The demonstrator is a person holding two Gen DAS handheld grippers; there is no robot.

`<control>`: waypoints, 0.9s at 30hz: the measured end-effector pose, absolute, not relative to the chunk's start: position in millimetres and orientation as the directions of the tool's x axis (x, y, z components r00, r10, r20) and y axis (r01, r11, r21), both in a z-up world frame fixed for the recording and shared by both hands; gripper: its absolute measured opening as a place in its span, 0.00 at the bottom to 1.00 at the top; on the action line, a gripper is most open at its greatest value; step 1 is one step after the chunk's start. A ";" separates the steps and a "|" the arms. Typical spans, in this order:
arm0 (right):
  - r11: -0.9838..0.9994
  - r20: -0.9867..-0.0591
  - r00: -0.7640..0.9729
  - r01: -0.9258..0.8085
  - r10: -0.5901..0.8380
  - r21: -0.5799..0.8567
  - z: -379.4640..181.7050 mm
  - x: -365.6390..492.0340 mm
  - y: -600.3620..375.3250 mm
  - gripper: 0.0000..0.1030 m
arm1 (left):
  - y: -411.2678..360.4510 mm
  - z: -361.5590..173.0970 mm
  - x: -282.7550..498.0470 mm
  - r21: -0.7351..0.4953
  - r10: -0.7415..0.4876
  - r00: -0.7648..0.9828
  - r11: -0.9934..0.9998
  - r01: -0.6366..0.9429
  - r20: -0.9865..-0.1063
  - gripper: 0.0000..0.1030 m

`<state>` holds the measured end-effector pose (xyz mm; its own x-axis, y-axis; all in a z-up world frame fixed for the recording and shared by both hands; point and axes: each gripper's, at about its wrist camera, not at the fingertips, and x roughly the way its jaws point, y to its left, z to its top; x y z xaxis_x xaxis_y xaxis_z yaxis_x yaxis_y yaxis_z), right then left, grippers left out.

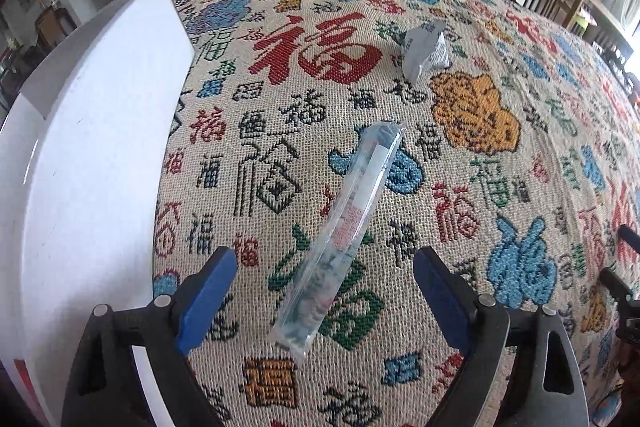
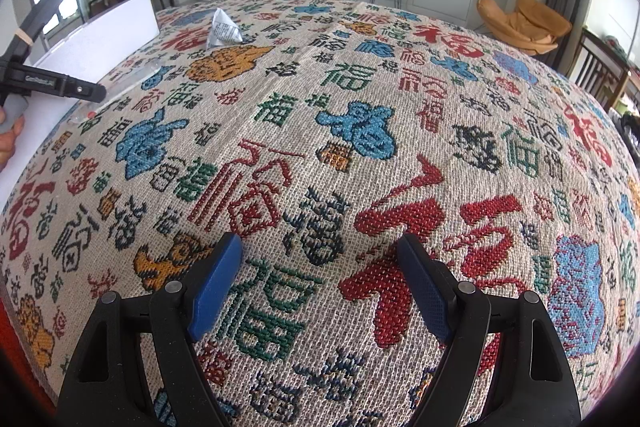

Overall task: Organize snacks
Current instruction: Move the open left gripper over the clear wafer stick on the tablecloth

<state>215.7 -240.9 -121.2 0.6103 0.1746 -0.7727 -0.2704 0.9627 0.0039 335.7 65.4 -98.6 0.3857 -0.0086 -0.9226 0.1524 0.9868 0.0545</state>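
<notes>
Two snacks lay on the bench cloth (image 1: 460,163): a clear packet (image 1: 340,235) between the spread left gripper (image 1: 324,291), a silver pouch (image 1: 426,51) well ahead. The right gripper (image 2: 320,275) was spread, holding nothing.

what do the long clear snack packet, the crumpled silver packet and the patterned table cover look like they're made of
The long clear snack packet looks like thin glossy plastic film: the cloth shows through it, and its edges catch highlights. The crumpled silver packet seems to be metallised foil-like film, grey and sharply creased, with small print on one face. The patterned table cover appears to be coarse woven fabric, matte, with visible weave.
</notes>
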 end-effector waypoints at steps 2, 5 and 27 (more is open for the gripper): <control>0.963 -0.773 0.610 -0.270 0.174 0.003 -121.2 215.7 -240.9 0.80 | 62.8 -105.3 339.1 0.056 -0.007 0.378 0.986 0.156 -0.926 0.68; 0.963 -0.773 0.610 -0.270 0.174 0.004 -121.0 215.7 -241.1 0.80 | 72.9 -101.6 337.6 -0.037 -0.069 0.384 0.995 0.090 -0.921 0.29; 0.962 -0.774 0.608 -0.272 0.178 0.007 -122.1 215.6 -241.2 0.82 | 53.1 -116.3 222.4 0.016 0.023 0.547 1.000 -0.018 -0.837 0.94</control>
<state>215.6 -241.2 -122.1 0.6078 0.1779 -0.7739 -0.2723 0.9622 0.0073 222.4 53.1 -116.3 0.5466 0.0229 -0.8371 -0.0177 0.9997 0.0157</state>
